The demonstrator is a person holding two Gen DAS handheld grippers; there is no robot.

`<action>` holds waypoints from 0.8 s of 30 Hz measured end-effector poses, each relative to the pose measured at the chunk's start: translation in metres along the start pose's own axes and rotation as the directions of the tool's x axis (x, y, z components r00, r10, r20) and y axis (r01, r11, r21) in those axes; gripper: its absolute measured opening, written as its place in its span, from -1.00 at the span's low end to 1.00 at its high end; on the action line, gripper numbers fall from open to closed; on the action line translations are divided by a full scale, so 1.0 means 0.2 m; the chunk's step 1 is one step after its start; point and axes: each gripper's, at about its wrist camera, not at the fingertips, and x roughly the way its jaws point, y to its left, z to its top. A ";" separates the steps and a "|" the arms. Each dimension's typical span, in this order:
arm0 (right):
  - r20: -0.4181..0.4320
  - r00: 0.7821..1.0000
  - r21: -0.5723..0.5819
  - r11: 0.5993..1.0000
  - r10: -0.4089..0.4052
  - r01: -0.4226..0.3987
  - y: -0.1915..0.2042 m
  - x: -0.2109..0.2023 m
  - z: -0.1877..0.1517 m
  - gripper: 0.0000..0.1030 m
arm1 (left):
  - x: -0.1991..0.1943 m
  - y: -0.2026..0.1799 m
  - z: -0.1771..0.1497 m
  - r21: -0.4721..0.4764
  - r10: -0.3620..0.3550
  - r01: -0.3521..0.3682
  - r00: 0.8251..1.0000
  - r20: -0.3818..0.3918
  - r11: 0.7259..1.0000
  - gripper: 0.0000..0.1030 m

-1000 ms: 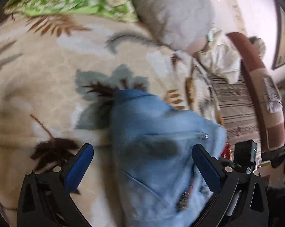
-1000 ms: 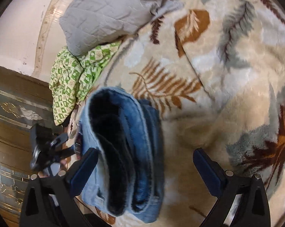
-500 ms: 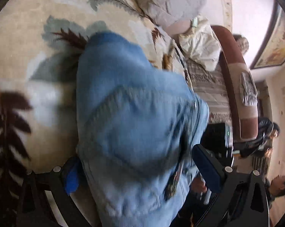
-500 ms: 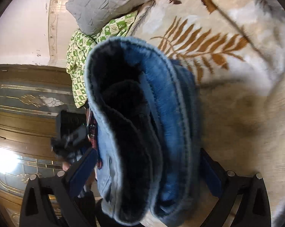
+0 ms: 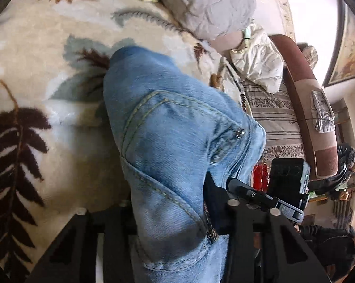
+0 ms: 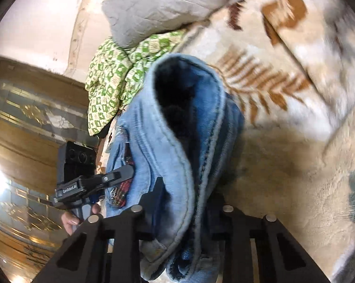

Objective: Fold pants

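The folded light-blue jeans (image 5: 172, 146) lie as a thick bundle on the leaf-patterned blanket (image 5: 35, 75). My left gripper (image 5: 170, 210) is shut on one end of the bundle; its fingers are hidden in the denim. My right gripper (image 6: 184, 202) is shut on the opposite end of the jeans (image 6: 187, 141), where the folded layers and dark inside show. The right gripper also shows in the left wrist view (image 5: 267, 198), and the left gripper shows in the right wrist view (image 6: 92, 184).
A grey quilted pillow (image 5: 208, 2) and a green patterned cloth (image 6: 113, 82) lie at the blanket's far edge. A cream bag (image 5: 260, 59) and a brown sofa arm (image 5: 305, 108) stand beside the bed. People sit at the right (image 5: 347, 165). A wooden door (image 6: 24, 141) is left.
Both grippers moved in over the ends of the jeans bundle and closed on it; a second ago both were open with blue pads showing.
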 end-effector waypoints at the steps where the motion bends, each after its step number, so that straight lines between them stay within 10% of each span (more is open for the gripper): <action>1: 0.005 1.000 -0.010 1.000 0.002 -0.002 0.03 -0.02 0.01 -0.44 | -0.02 -0.01 0.00 0.001 -0.003 0.003 1.000 0.005 1.000 -0.25; 12: 0.035 0.998 -0.093 0.995 0.046 -0.043 0.38 -0.06 0.09 -0.46 | -0.40 -0.12 0.08 0.032 0.026 -0.029 0.995 0.093 0.999 -0.23; 24: -0.047 0.998 -0.054 0.998 -0.034 0.031 0.01 0.21 0.05 -0.45 | -0.07 0.28 0.06 -0.076 0.043 -0.041 0.999 0.031 0.996 0.04</action>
